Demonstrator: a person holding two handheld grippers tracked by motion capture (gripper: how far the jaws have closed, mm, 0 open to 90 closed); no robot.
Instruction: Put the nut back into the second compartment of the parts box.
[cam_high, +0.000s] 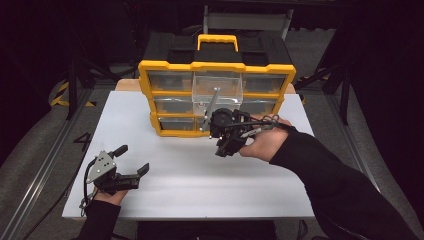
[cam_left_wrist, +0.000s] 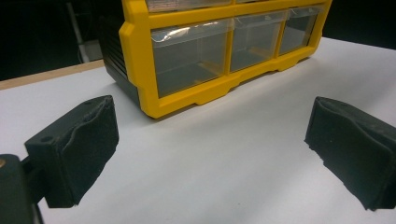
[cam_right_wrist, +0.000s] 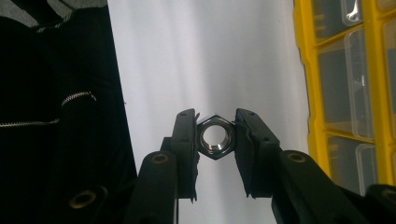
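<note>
Hex nut (cam_right_wrist: 214, 136) pinched in right gripper (cam_right_wrist: 214, 140), yellow organizer (cam_high: 216, 95) drawers see-through

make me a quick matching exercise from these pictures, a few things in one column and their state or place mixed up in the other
Things:
1. hex nut
2. left gripper
3. yellow drawer cabinet
4. clear drawer

States or places:
A. stands at the far side of the white table
B. pulled out of the cabinet's front
C. clamped between two black jaws
D. jaws wide apart, nothing between them

Pairs: 1-C, 2-D, 3-A, 4-B
</note>
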